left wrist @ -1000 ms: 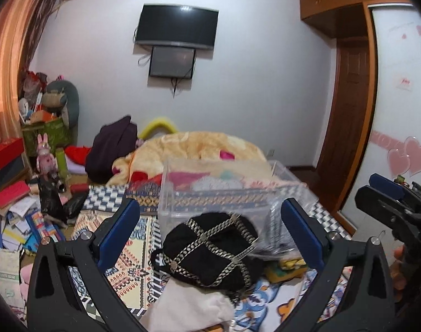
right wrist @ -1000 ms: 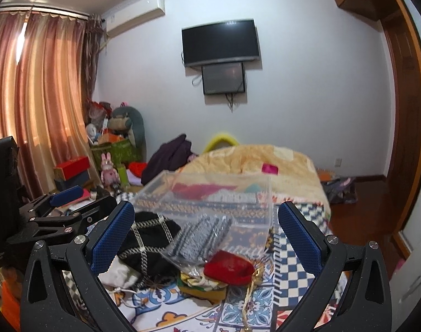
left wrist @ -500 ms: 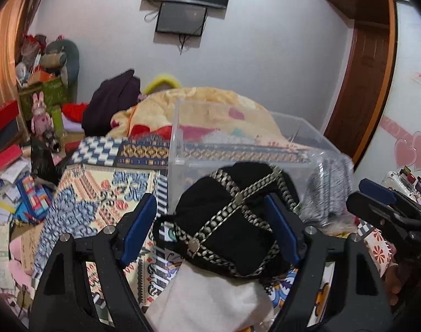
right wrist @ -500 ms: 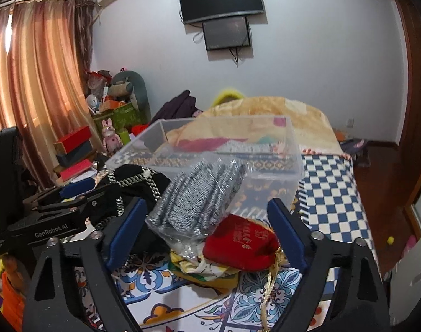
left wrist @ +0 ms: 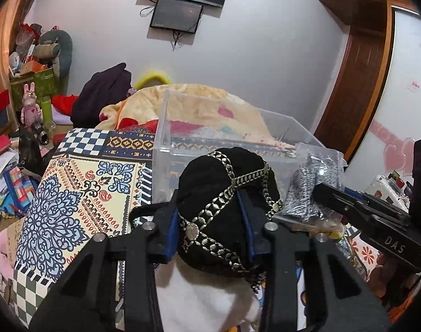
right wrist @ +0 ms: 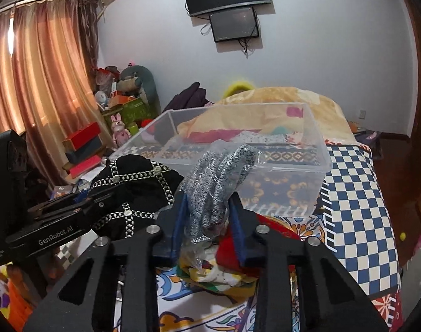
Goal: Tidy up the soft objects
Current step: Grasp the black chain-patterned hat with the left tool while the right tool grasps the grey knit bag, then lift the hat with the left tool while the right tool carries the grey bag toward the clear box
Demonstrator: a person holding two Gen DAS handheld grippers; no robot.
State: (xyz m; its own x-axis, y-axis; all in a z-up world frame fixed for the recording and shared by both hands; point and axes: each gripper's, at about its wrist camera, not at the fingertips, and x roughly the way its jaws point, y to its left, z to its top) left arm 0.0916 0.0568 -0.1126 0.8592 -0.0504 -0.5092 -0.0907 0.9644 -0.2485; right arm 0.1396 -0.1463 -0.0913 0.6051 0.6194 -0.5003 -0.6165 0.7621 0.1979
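Lettering reads "GenRobot.AI" along our left gripper (right wrist: 72,215) and "DAS" along our right gripper (left wrist: 335,202). We have the left clamped on the black soft hat with silver chain trim (left wrist: 227,193), the right clamped on the grey knit bundle in clear plastic (right wrist: 218,185), both raised side by side before the clear plastic bin (right wrist: 315,149) on the patterned bedspread (right wrist: 354,193)
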